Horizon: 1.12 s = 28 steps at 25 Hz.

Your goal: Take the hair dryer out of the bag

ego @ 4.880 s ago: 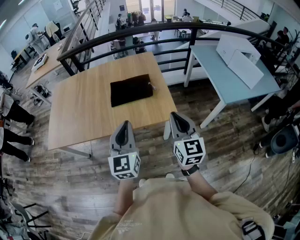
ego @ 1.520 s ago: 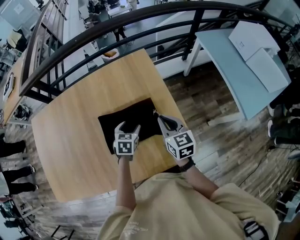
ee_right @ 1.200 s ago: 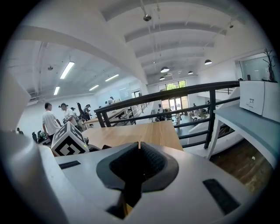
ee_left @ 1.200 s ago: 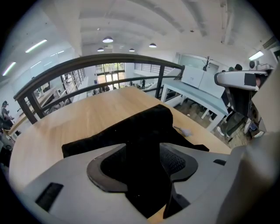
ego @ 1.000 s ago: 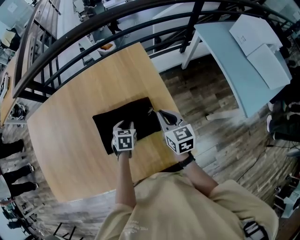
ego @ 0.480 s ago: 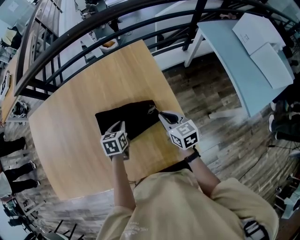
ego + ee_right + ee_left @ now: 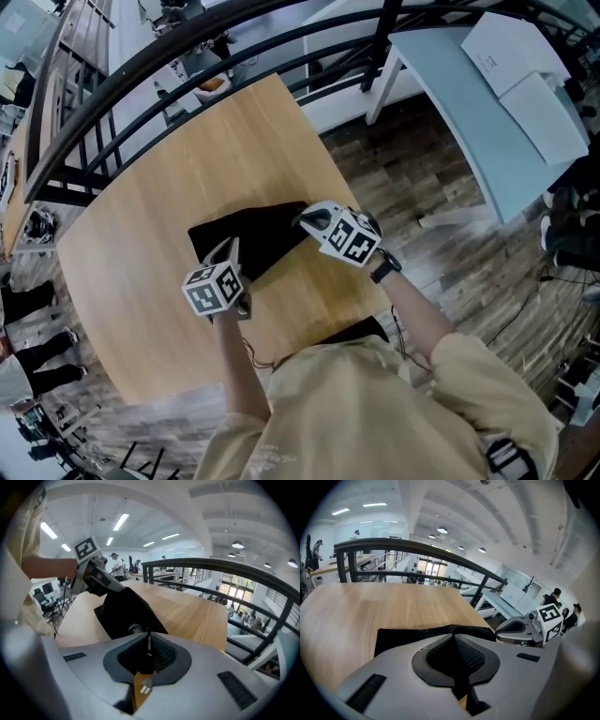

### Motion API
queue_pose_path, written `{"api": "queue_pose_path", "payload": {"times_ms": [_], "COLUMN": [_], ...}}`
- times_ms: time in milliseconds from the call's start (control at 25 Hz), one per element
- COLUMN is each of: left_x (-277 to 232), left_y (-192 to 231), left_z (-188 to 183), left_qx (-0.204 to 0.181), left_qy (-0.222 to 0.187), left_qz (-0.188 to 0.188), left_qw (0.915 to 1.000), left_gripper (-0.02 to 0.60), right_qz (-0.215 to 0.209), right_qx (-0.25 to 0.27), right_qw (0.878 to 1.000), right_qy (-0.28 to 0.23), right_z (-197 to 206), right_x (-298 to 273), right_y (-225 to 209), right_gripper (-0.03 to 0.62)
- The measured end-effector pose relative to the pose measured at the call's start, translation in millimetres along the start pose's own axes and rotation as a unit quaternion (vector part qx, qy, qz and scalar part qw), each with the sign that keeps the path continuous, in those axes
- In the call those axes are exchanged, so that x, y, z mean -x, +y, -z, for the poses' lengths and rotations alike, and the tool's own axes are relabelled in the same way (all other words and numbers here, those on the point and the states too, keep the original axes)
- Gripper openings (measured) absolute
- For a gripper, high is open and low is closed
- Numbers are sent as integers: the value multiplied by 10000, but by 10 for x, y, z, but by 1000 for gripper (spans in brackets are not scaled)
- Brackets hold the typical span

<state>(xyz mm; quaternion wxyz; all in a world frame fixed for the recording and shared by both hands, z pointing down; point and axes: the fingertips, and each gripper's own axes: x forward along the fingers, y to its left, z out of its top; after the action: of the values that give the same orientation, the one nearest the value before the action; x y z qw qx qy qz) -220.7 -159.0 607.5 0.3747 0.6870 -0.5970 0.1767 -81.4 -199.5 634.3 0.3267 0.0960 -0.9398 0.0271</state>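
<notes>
Black bag (image 7: 251, 236) on wooden counter (image 7: 159, 187), left gripper (image 7: 229, 247) fingers clamped on its lifted near edge, right gripper (image 7: 303, 217) fingers pinching a thin cord (image 7: 148, 641), hair dryer out of sight

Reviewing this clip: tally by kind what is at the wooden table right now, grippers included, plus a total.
black bag: 1
grippers: 2, left gripper shut on the black bag, right gripper shut on its zip pull
Total: 3

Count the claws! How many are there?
2. The left claw grips the bag's near edge; the right claw pinches a thin pull at the bag's right end. None seem hidden.
</notes>
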Motion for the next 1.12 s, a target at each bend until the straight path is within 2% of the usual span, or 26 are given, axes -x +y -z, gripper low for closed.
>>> {"api": "queue_pose_path", "payload": {"times_ms": [120,240,320,400,680,800,880,960,1120], "left_x": [-33,-43,-46,-52,-82,-78,-79,-84,-97], "left_y": [-40,-45,-44,-52,-26,-26,-32,-37,-4], "left_z": [-23,-53,-63,-64,-92,-88,-82,-82,-82], "left_qx": [-67,-93,-90,-69,81,136,154,180,327], "left_qy": [41,56,51,43,1,-2,-15,-43,-130], "left_qz": [62,103,131,174,270,323,342,354,344], "left_qw": [10000,9999,9999,9998,9996,9994,9993,9992,9988], "left_gripper": [21,21,21,21,21,21,21,21,21], "right_qz": [-172,-532,-769,-994,-1587,-1647,-1689,-1813,-2246], "right_qx": [598,1178,1587,1877,2582,2982,3063,2851,2646], "right_qw": [9976,9899,9811,9725,9412,9252,9205,9235,9175], "right_qy": [310,588,797,960,1490,1670,1740,1819,1942], "right_z": [63,113,165,206,317,370,389,391,369], "right_x": [-159,-286,-355,-412,-685,-808,-869,-903,-952], "right_y": [1,58,109,153,268,320,329,318,323], "right_gripper": [20,29,150,201,238,245,245,245,244]}}
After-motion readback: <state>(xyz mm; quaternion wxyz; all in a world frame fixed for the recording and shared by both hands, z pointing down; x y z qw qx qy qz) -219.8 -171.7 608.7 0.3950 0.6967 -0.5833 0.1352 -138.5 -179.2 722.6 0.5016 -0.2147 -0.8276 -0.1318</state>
